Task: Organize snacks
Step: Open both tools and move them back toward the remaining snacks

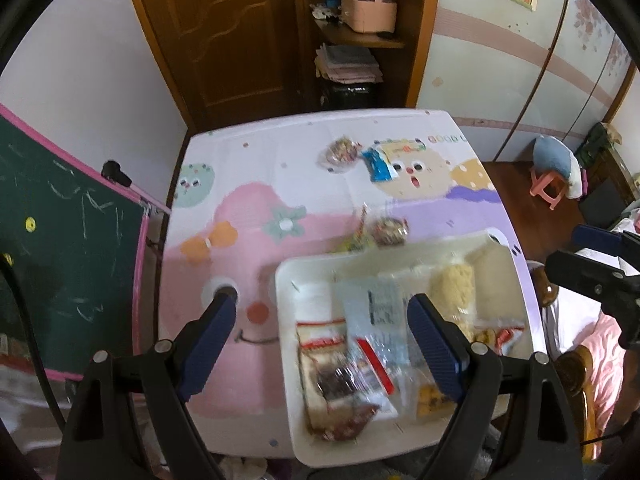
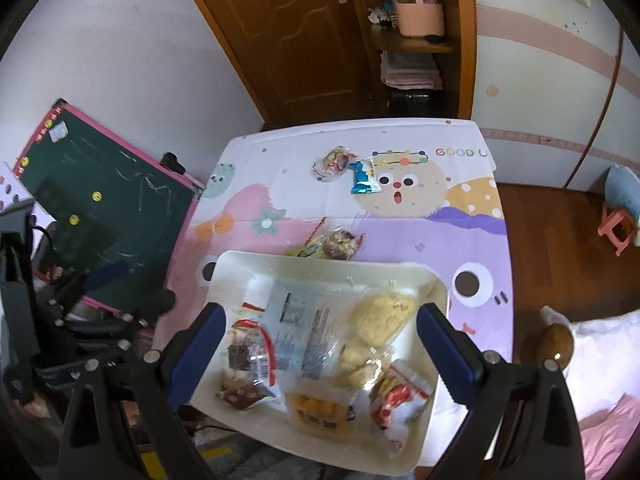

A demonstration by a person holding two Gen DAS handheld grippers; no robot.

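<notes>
Through the left wrist view, the left gripper (image 1: 324,344) is hanging wide open and empty over the white tray (image 1: 284,280), which is sitting at the table's near edge, already holding several snack packets.

Through the right wrist view, the right gripper (image 2: 320,344) is also gaping empty above the tray. A blue packet (image 2: 363,178), a round packet (image 2: 333,162) and a pair of packets (image 2: 332,245) are still lying out on the table mat (image 2: 460,216), with open room around them.

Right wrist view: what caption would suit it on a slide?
Open hand-held gripper above a white plastic tray of packaged snacks; four snack packets remain on the cartoon-printed tablecloth.
</notes>
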